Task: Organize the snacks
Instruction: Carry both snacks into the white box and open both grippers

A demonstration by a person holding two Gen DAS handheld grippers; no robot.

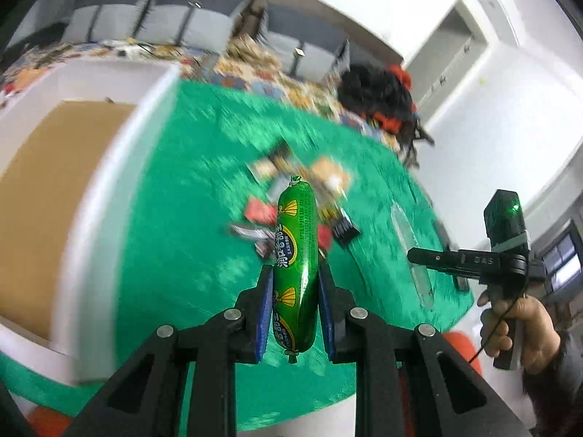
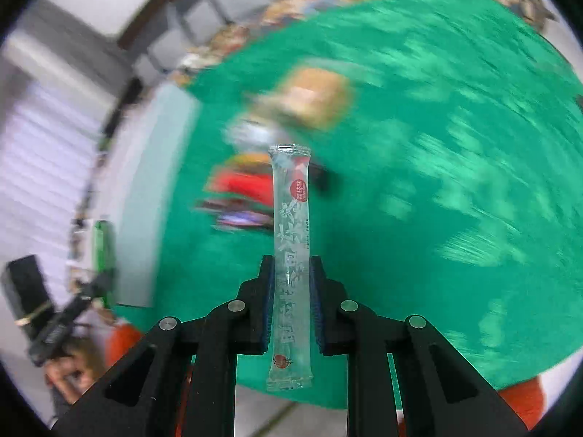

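Note:
My left gripper (image 1: 296, 273) is shut on a green wrapped sausage (image 1: 296, 255) and holds it above the green tablecloth (image 1: 182, 218). My right gripper (image 2: 291, 266) is shut on a long clear jelly stick (image 2: 291, 240) with a red dot label, held above the cloth (image 2: 437, 218). The right gripper also shows in the left wrist view (image 1: 413, 255), with the clear stick (image 1: 411, 251) in it. A blurred pile of small snack packets (image 1: 291, 189) lies on the cloth ahead; it also shows in the right wrist view (image 2: 277, 153).
A white box with a brown cardboard bottom (image 1: 51, 189) stands at the left of the table. A black and red bundle (image 1: 382, 98) lies at the far table edge. Grey sofas (image 1: 164, 18) stand behind. The other hand and gripper show at the left (image 2: 47, 320).

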